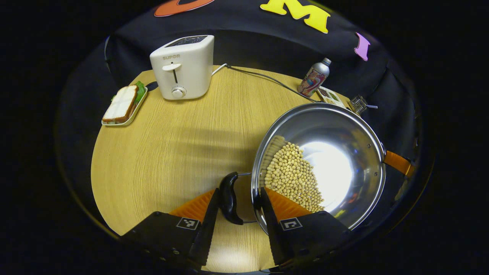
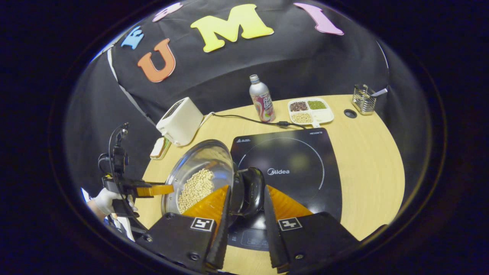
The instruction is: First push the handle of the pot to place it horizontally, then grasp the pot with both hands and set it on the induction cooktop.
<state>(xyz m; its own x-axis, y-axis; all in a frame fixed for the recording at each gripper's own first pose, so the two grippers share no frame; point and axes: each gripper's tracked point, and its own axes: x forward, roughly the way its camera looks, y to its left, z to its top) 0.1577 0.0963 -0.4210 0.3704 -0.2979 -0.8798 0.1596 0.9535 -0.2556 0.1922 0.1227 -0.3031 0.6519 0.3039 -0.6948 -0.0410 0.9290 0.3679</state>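
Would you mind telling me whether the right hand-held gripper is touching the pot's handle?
Touching. In the right gripper view, the right hand-held gripper has both fingers pressed against the sides of the black pot handle, with no gap visible.

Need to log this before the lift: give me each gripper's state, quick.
Left gripper: closed on the pot's left handle.
Right gripper: closed on the pot's right handle, beside the cooktop.
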